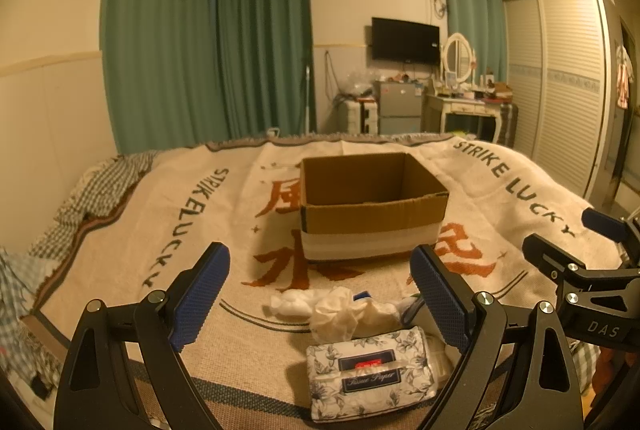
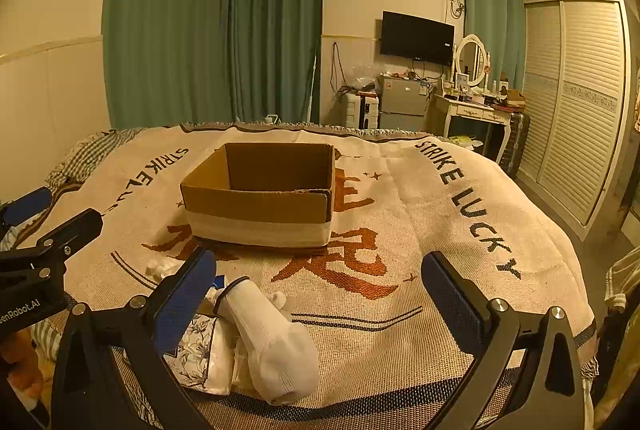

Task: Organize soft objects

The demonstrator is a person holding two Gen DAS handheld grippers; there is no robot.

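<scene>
Both the left gripper [image 1: 320,294] and right gripper [image 2: 320,294] hover wide open and empty over the near-edge pile, where the sock [image 2: 272,342] overlaps the tissue pack [image 1: 370,374], so a careless pinch short of the box [image 1: 372,206] could snag both.

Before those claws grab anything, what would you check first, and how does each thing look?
1. Box open on top: ok.
2. Box free of clutter inside: ok for the part that shows; the floor is hidden.
3. Left gripper open and holding nothing: ok.
4. Right gripper open and holding nothing: ok.
5. Soft things within reach: ok; the tissue pack, crumpled tissue and white sock lie on the blanket just ahead of the grippers.
6. Pile easy to pick apart: not ok; sock, tissue and pack touch one another.
</scene>
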